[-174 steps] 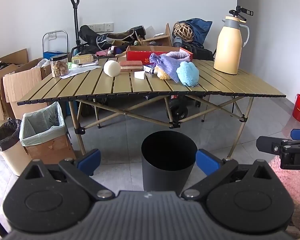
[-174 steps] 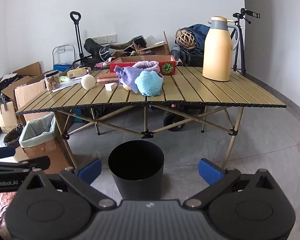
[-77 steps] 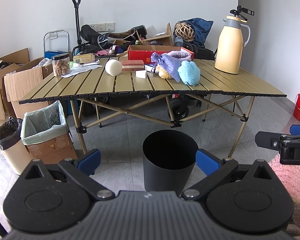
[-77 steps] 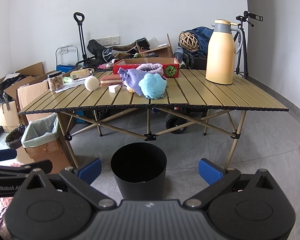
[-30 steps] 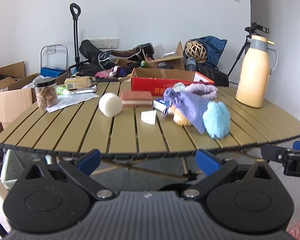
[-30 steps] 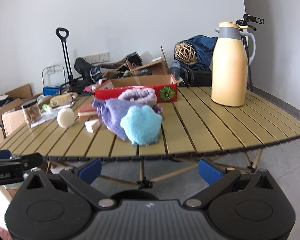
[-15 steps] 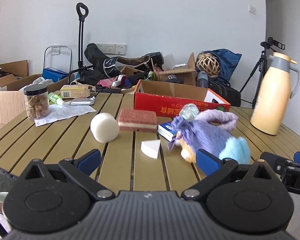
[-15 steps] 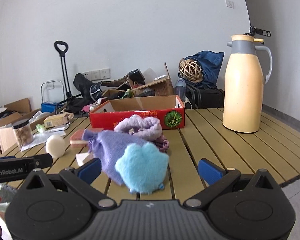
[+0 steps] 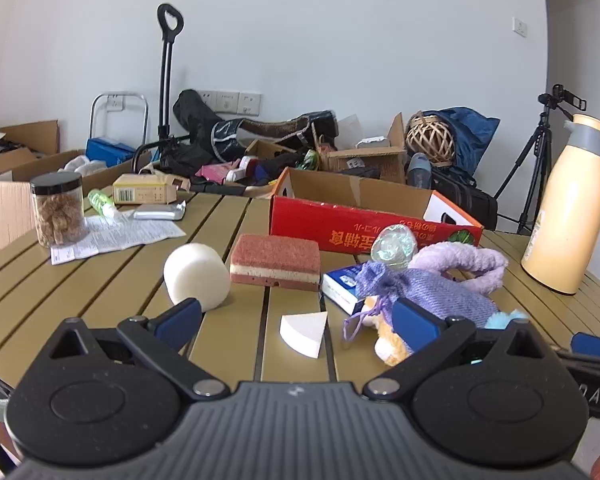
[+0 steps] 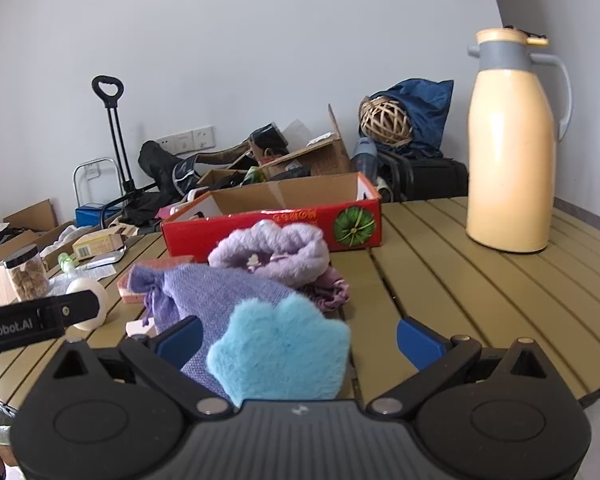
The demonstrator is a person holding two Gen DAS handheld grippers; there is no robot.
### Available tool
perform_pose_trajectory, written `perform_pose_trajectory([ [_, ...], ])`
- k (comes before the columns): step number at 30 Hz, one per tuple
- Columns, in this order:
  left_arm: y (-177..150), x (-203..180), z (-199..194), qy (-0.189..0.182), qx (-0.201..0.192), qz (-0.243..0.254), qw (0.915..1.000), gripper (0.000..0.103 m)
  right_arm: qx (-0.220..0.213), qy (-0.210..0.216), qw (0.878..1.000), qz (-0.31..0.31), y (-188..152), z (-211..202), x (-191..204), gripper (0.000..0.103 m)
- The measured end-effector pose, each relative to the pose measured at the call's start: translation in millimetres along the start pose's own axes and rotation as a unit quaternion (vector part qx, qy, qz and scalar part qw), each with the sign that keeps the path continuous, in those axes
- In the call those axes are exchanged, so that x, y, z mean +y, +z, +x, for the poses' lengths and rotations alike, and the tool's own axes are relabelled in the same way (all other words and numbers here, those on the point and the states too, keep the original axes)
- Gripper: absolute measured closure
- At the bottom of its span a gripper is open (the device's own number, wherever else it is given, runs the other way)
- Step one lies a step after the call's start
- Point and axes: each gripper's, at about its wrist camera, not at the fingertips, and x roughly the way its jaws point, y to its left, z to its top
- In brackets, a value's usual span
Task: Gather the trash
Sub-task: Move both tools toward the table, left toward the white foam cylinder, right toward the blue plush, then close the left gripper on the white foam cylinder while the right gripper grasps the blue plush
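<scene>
while both grippers hang over the near edge of the slatted table (image 9: 108, 280), neither grips anything. left gripper (image 9: 296, 316) jaws spread wide, white wedge scrap (image 9: 305, 333) on the table between the fingertips, apart from both. white foam cylinder (image 9: 196, 277) just beyond the left fingertip, red sponge (image 9: 275, 262) behind it, blue box (image 9: 342, 286) beside purple pouch (image 9: 440, 296). right gripper (image 10: 299, 338) jaws equally wide, blue fluffy mitt (image 10: 280, 356) lying between the fingers on the pouch; contact with the pads unclear. red carton (image 10: 276, 224) and yellow jug (image 10: 512, 148) further back.
</scene>
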Motion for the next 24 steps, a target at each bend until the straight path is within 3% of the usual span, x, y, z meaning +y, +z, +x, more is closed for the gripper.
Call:
perform_pose_trajectory([
  [6,-7,6,18,-0.008,0.024,-0.009,0.9996,0.000,0.002,0.004,1.000,0.012,-10,20,-2,0.000],
  [13,-12,16,25,0.008,0.041,-0.007,0.9991,0.000,0.018,0.026,0.999,0.037,-17,33,-6,0.000],
  [15,-13,18,26,0.004,0.045,-0.009,0.9989,0.000,0.022,0.037,0.998,0.038,-18,34,-4,0.002],
  [20,-13,20,23,0.005,0.044,-0.006,0.9990,0.000,0.024,0.043,0.998,0.032,-21,35,1,0.021],
  [24,-13,23,21,0.007,0.045,-0.004,0.9990,0.000,0.018,0.047,0.998,0.040,-21,32,0,0.023],
])
